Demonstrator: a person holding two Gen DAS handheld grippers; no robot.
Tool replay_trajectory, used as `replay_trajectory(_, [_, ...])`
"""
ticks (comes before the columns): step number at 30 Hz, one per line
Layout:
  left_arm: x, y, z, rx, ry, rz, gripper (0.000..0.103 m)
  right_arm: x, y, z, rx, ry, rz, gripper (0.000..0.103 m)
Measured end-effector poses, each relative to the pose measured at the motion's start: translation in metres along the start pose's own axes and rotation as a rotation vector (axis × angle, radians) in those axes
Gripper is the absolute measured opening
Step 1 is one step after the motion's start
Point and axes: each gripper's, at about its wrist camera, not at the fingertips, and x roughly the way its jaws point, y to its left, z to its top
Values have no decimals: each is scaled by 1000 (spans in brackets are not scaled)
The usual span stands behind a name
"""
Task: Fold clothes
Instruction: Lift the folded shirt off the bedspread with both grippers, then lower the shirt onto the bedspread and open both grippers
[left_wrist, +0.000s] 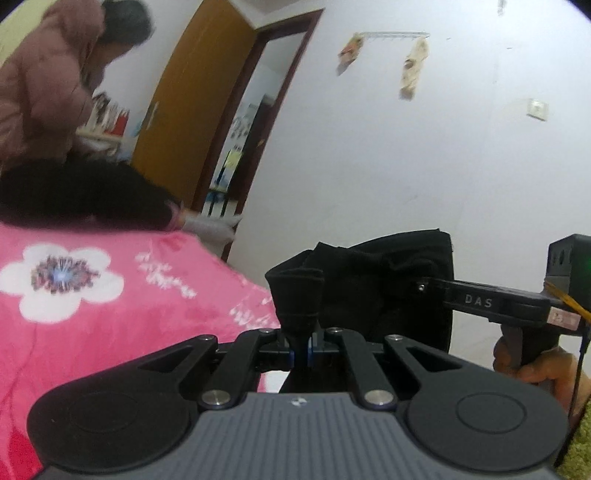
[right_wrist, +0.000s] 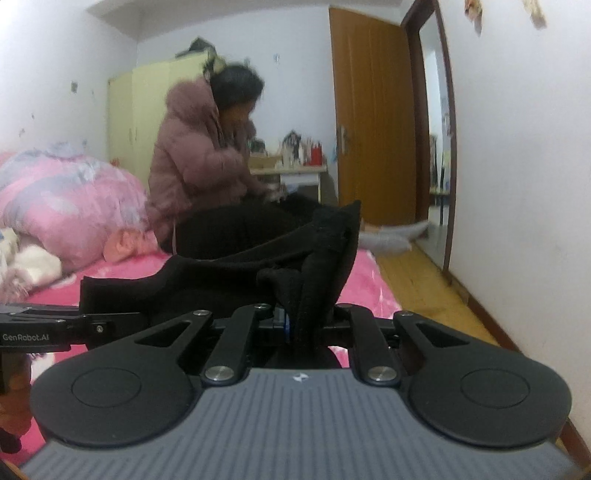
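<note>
Above the pink bed (left_wrist: 110, 314), black garment (left_wrist: 369, 280) hangs clamped in left tool (left_wrist: 301, 343) and, at three o'clock, right tool (right_wrist: 295, 325); fold underway, lowering flat likely next.

The black garment (left_wrist: 369, 280) is a soft, matt knit cloth with a faintly fuzzy nap. The left gripper (left_wrist: 301, 341) has matt black plastic links joined by shiny metal rivets, and a grey ribbed body behind them at 6 o'clock. The right gripper (right_wrist: 295, 325) looks the same. The pink bedspread (left_wrist: 110, 295) at 9 o'clock is plush, fleecy cloth. The door (right_wrist: 373, 110) at 1 o'clock is smooth, satin wood; the floor (right_wrist: 417, 280) is glossy wooden board. The seated person's coat (right_wrist: 192, 158) is puffy matt fabric.
</note>
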Motion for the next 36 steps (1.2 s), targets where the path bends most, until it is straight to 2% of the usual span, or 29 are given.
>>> replay_trajectory(6, [36,35,-15,-9,47,57,7,60,-16,-24,42,78,31,11])
replay_trajectory(10, [55,58,-23,-35,66,108,9,93,-27,-44,75,130,20,12])
replay_trajectory(12, [67,74,-26,-83,89,141,25,108,-33,-53,107,150,4,12])
replay_trajectory(13, [73,82,-28,-106,100,158,32,116,-36,-57,124,160,-4,16])
replay_trajectory(14, [78,88,-29,-127,108,181,44,120,-41,-61,143,167,-26,22])
replay_trajectory(15, [82,95,-30,-147,108,213,47,123,-46,-65,164,173,-50,27])
replay_trajectory(17, [81,105,-30,-185,84,261,48,121,-56,-70,206,154,-126,51])
replay_trajectory(18, [77,109,-29,-199,69,273,50,119,-61,-73,227,143,-166,54])
replay_trajectory(21, [59,103,-27,-174,56,255,51,93,-72,-73,268,57,-193,56])
replay_trajectory(23, [46,91,-28,-125,67,230,51,71,-74,-69,260,31,-194,56])
replay_trajectory(25, [32,75,-31,-99,103,158,52,52,-71,-66,240,30,-191,54])
replay_trajectory(27, [19,56,-40,-101,164,56,52,38,-66,-65,220,56,-171,43])
replay_trajectory(28, [14,46,-47,-99,193,11,52,33,-62,-66,217,78,-151,31])
replay_trajectory(29, [9,35,-55,-88,225,-27,51,27,-58,-67,215,100,-131,24])
replay_trajectory(30, [6,25,-64,-73,252,-59,50,22,-55,-69,212,121,-111,21])
replay_trajectory(32, [4,7,-83,-1,286,-85,50,19,-42,-75,177,191,-77,14])
replay_trajectory(34, [6,-4,-100,77,307,-70,48,24,-26,-88,129,281,-43,11])
replay_trajectory(36, [9,-8,-114,130,314,-55,47,22,-18,-103,109,349,-66,11])
